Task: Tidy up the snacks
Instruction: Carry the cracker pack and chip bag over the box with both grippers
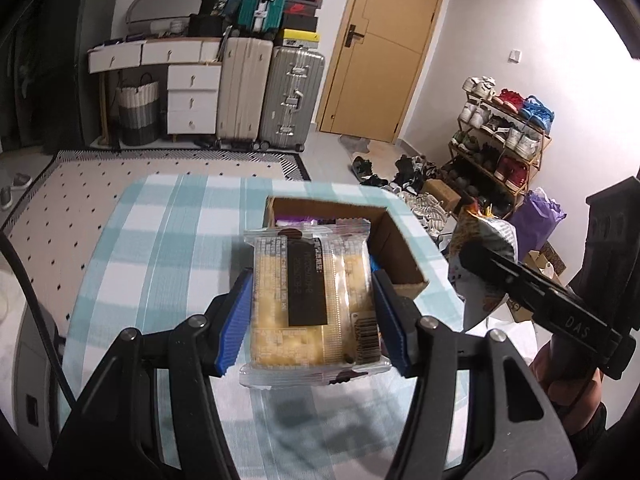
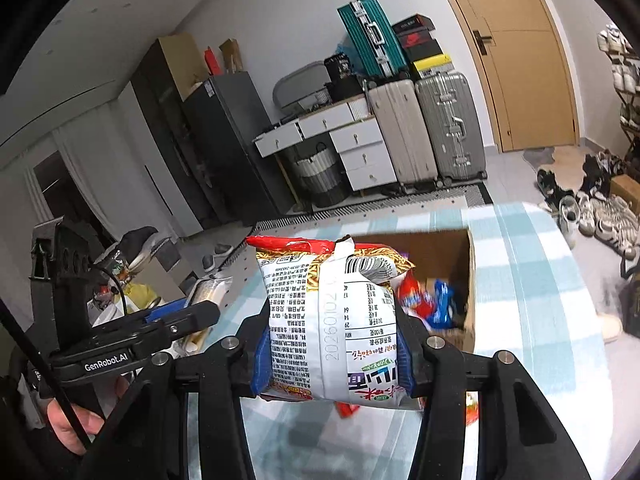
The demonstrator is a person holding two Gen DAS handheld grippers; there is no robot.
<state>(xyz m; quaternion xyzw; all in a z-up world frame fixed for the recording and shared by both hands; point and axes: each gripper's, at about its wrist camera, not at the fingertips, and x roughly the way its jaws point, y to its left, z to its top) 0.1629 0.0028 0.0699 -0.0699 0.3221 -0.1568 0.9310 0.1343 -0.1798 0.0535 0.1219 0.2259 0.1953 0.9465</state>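
Observation:
My left gripper [image 1: 312, 320] is shut on a clear pack of yellow cake [image 1: 312, 300] with a black label, held above the checked tablecloth [image 1: 168, 248]. Behind it stands an open cardboard box [image 1: 396, 248] with snack packs inside. My right gripper [image 2: 332, 344] is shut on a puffy white and red snack bag [image 2: 328, 312], printed side up, held in the air before the same cardboard box [image 2: 468, 276]. Red and blue packets [image 2: 428, 300] lie inside the box. The right gripper with its bag [image 1: 484, 264] shows at the right of the left wrist view; the left gripper [image 2: 192, 312] shows at the left of the right wrist view.
The table [image 2: 540, 300] carries a light blue and white checked cloth. Suitcases [image 1: 272, 96], white drawers [image 1: 192, 96] and a wooden door [image 1: 384, 48] line the far wall. A shoe rack [image 1: 504, 132] and loose shoes stand at the right. A dotted rug [image 1: 80, 200] covers the floor.

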